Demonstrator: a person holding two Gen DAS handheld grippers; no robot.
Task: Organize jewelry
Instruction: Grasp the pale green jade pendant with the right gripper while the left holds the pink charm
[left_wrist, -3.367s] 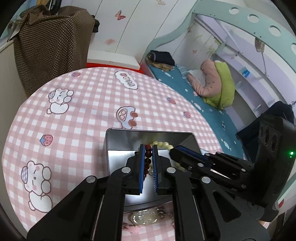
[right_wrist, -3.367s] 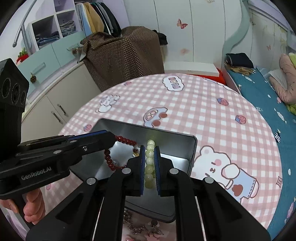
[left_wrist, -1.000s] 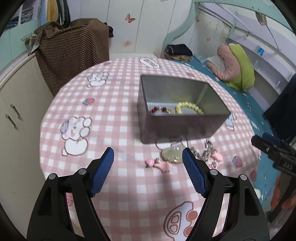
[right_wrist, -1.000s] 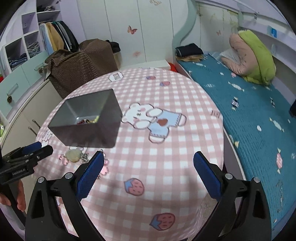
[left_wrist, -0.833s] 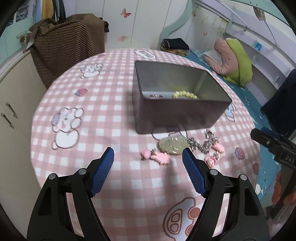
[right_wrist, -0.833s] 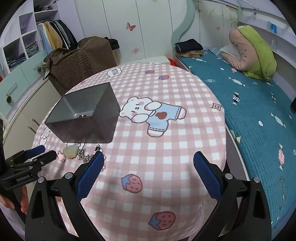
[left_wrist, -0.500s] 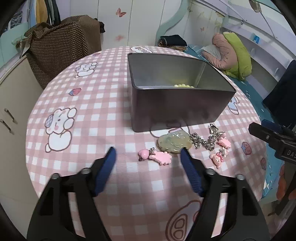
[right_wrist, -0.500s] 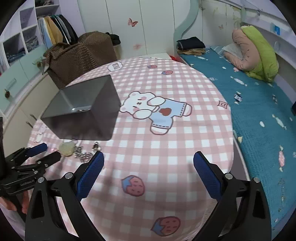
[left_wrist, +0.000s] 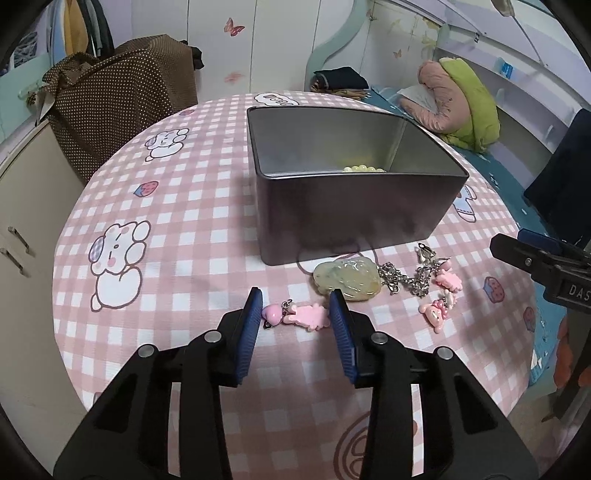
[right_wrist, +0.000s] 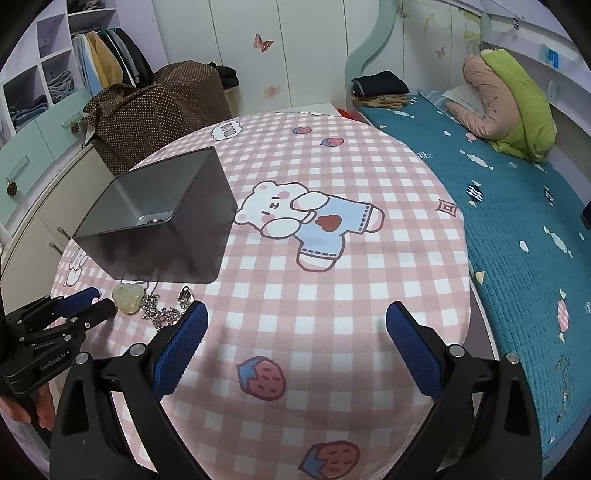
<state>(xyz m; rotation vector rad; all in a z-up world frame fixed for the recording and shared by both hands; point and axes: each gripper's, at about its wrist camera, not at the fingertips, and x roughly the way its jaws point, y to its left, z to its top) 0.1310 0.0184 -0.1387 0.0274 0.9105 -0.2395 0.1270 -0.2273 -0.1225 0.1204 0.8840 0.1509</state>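
Note:
A grey metal tin (left_wrist: 354, 206) stands on the round pink checked table; a pale yellow bead bracelet (left_wrist: 364, 169) shows inside it. In front of the tin lie a pink charm piece (left_wrist: 301, 316), a pale green jade pendant (left_wrist: 347, 279), a silver chain (left_wrist: 406, 282) and more pink charms (left_wrist: 441, 295). My left gripper (left_wrist: 295, 310) is open, its blue pads either side of the pink charm piece. My right gripper (right_wrist: 295, 325) is wide open and empty over bare cloth, right of the tin (right_wrist: 159, 221). The pendant (right_wrist: 127, 297) and chain (right_wrist: 160, 312) lie near its left pad.
The table edge drops off near both grippers. A bed with a teal cover (right_wrist: 517, 221) runs along the right. A brown dotted covered object (left_wrist: 122, 96) and cabinets (right_wrist: 33, 155) stand behind the table on the left.
Both grippers let go of the bracelets in the tin and pulled back. The left gripper has since lowered toward the pink charm piece and its jaws have narrowed around it.

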